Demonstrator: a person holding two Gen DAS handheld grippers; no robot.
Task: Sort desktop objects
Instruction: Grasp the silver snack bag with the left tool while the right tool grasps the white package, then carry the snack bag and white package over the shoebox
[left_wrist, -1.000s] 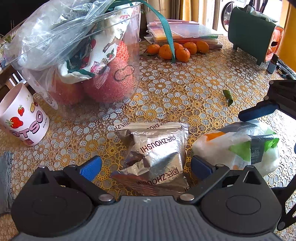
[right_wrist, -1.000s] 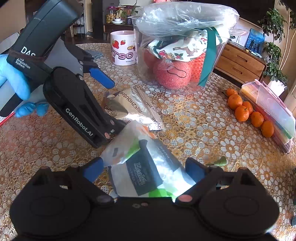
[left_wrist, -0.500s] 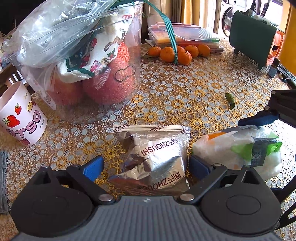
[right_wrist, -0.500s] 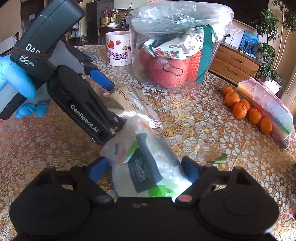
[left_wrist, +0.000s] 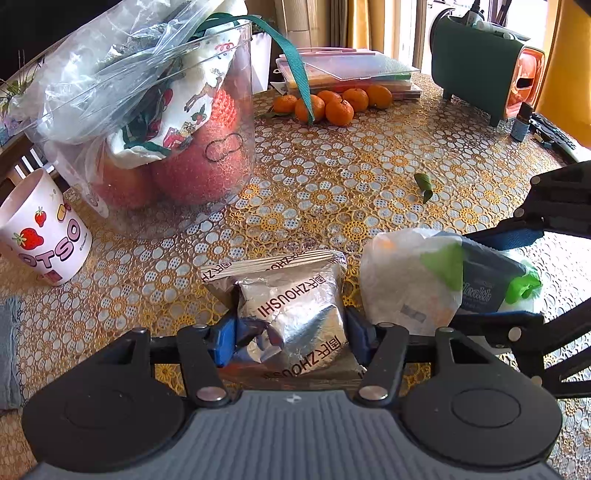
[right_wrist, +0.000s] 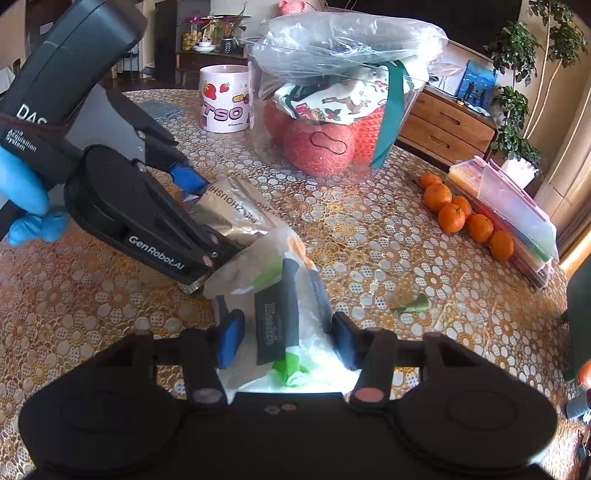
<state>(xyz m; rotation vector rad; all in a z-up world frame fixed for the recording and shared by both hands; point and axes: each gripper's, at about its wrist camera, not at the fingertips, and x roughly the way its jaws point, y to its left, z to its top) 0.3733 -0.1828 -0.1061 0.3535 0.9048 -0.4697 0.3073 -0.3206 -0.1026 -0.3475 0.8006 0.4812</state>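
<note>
**Bright daylight, strong fisheye bend**

Both views are well lit by daylight. In the left wrist view it enters from the far right, where the window area (left_wrist: 532, 14) is washed out to near white. The silver foil packet (left_wrist: 295, 310) throws hard glare, and the clear plastic bag (right_wrist: 354, 40) shows pale sheen. The patterned desk (left_wrist: 351, 177) is evenly bright, with soft shadows under the things on it. Straight lines bow toward the edges and the corners go black. The centres are sharp; print on the white packet (right_wrist: 280, 325) is slightly blurred.
</note>
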